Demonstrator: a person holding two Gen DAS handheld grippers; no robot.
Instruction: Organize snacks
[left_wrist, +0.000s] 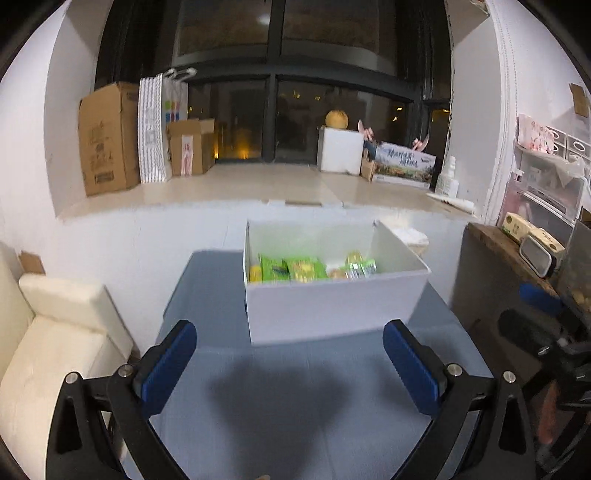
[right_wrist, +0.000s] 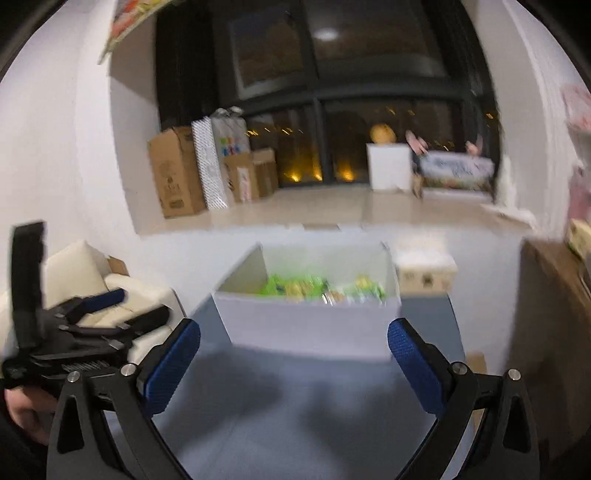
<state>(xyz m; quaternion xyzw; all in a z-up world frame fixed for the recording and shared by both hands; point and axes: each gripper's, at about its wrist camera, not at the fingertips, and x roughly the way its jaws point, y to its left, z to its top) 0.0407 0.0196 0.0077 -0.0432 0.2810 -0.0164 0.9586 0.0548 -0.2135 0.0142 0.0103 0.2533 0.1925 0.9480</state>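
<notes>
The left gripper (left_wrist: 290, 360) is spread wide with nothing between its blue pads (left_wrist: 170, 373), above the grey-blue table (left_wrist: 280, 406). The right gripper (right_wrist: 293, 363) is likewise wide and empty. A white box (left_wrist: 325, 306) stands at the table's far end near the wall, its long axis running left to right, open top up. Inside lie green and yellow snack packs (left_wrist: 295, 267). Only the left view shows them sharply; the right view is blurred. The right view alone shows a hand (right_wrist: 26, 413) on the left gripper's handle.
</notes>
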